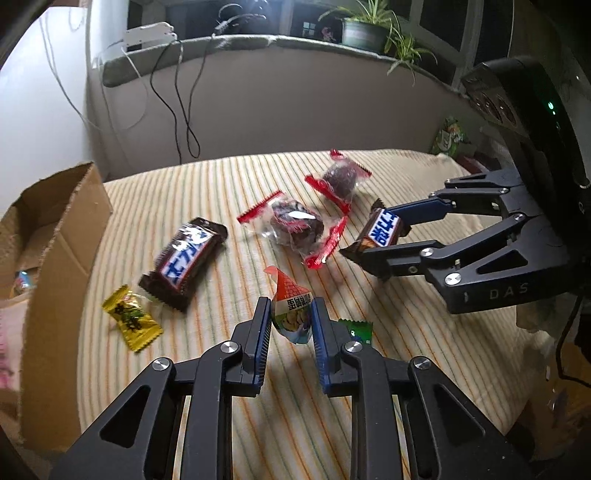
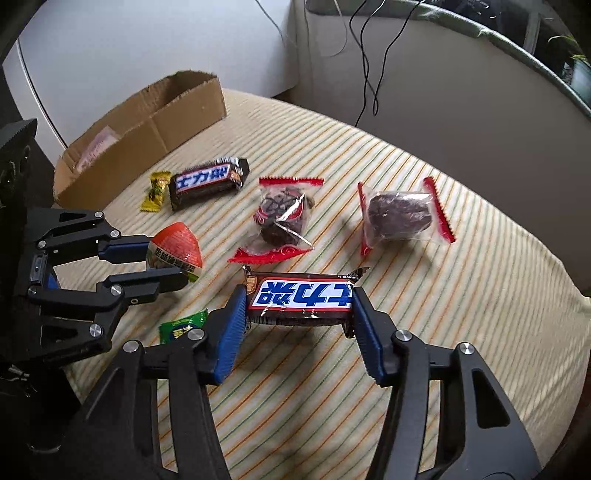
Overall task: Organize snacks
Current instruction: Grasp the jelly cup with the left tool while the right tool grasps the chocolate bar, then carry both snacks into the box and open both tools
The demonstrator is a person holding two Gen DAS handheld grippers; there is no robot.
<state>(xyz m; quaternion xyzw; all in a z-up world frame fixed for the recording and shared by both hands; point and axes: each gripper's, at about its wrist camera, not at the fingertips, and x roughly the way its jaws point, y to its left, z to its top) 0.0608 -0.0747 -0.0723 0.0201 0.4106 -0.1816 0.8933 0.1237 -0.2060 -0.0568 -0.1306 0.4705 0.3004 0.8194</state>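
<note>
Left gripper [image 1: 289, 320]: gripping the cone-shaped snack [image 1: 291, 314], lower centre.
Right gripper [image 2: 300, 312]: clamping the chocolate bar [image 2: 300, 301], centre.

We are in a home, likely a bedroom: a yellow-striped fabric bedcover [image 1: 258, 177] spreads beneath a cushioned grey-green window ledge [image 1: 236, 44] holding a potted spider plant [image 1: 373, 29], with thin black cables [image 1: 184, 110] trailing down the pale wall.
</note>
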